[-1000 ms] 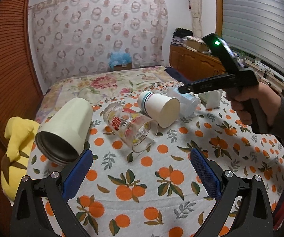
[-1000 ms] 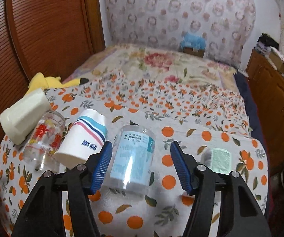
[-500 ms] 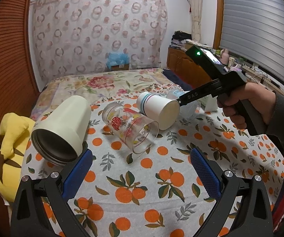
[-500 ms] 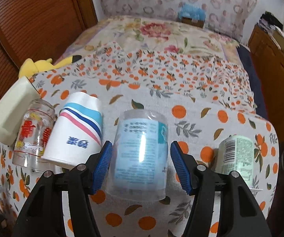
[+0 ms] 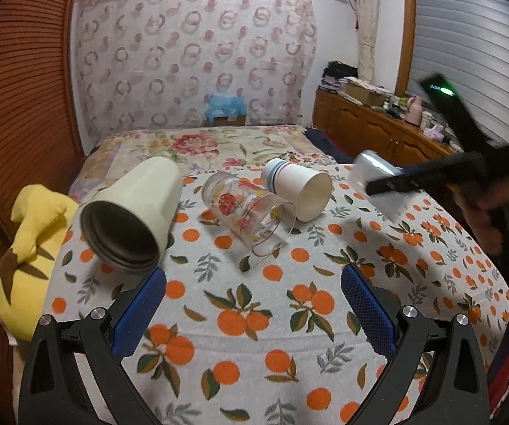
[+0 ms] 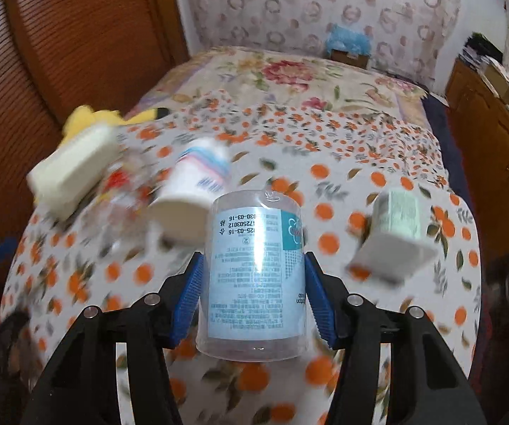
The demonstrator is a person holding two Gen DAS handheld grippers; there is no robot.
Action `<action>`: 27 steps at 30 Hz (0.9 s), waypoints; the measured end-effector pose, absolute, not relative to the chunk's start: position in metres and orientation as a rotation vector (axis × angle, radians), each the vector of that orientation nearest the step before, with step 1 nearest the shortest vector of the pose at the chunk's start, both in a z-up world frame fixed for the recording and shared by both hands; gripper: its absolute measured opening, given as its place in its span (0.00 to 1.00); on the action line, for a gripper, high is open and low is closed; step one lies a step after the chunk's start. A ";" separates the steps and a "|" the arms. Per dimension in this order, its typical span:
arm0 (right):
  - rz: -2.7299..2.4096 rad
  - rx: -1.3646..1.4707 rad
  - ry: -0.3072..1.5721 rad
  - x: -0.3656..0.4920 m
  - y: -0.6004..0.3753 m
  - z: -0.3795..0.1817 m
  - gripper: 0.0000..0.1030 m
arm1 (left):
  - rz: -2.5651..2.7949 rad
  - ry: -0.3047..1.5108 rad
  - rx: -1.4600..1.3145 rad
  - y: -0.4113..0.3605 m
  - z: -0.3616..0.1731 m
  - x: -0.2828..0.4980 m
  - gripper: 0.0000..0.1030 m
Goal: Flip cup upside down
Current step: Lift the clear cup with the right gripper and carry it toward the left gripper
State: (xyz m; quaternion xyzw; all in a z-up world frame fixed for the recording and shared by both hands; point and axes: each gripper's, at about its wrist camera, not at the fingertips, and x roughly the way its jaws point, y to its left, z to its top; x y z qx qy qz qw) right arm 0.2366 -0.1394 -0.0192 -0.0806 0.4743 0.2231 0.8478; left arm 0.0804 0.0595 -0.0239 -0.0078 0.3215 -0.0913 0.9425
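Clamped between the blue pads (image 6: 193, 295) of the right gripper (image 6: 252, 295), the clear cup (image 6: 254, 276) is held at lower centre of the right wrist view. Its long axis runs roughly up the frame, tilted slightly away from the camera; one flat end sits low near the camera and the other points toward the bed, but which end is the mouth cannot be told. The label print is seen upside down. In the left wrist view the same cup (image 5: 371, 171) is seen blurred at centre right, partly hidden by the gripper body (image 5: 431, 177). The left gripper (image 5: 252, 313) is held wide apart at the bottom of its frame, with nothing between its pads. On the orange-print cloth (image 5: 254, 318) three cups are laid on their sides with mouths toward the camera: a cream tumbler (image 5: 130, 212) at left, a glass (image 5: 251, 219) at centre, a paper cup (image 5: 298, 189) just beside it. A yellow plush (image 5: 31, 248) is seen at far left.
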 end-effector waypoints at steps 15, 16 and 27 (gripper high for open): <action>0.580 -0.194 1.036 0.150 -0.097 -0.054 0.57 | -0.142 0.660 -0.014 0.072 -0.027 0.056 0.93; 0.577 -0.201 1.037 0.149 -0.095 -0.056 0.57 | -0.139 0.663 -0.015 0.073 -0.028 0.055 0.93; 0.568 -0.182 1.023 0.147 -0.094 -0.059 0.64 | -0.117 0.695 -0.025 0.074 -0.035 0.062 0.93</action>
